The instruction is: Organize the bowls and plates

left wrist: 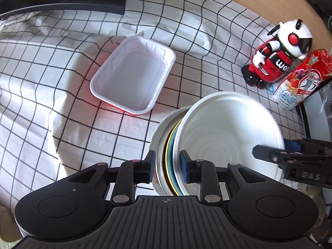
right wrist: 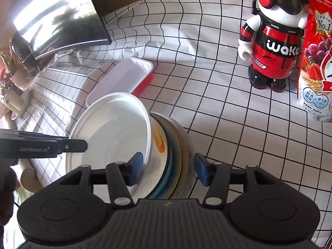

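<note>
Most of the sorting looks done: the stack of plates and bowls [left wrist: 207,141] sits nested near the desk's [left wrist: 62,95] middle, left tongs [left wrist: 167,167] gripping its rim, right tongs [right wrist: 168,169] open astride it, while the white tray [left wrist: 132,76] beside it remains unstacked.

A white cloth [left wrist: 51,87] with a black grid pattern covers the desk [left wrist: 269,2], whose bare light wood surface shows past the cloth's far edge, ahead and to the right of the left gripper. Bright light falls across the creased cloth in broad patches, leaving soft shadows ahead and to the left of that gripper. A dark, glossy monitor [right wrist: 62,20] stands at the far left, ahead of the right gripper, its screen reflecting the glare, and a clutter of brownish items [right wrist: 12,78] sits beyond the cloth's left edge, too blurred to identify.
</note>
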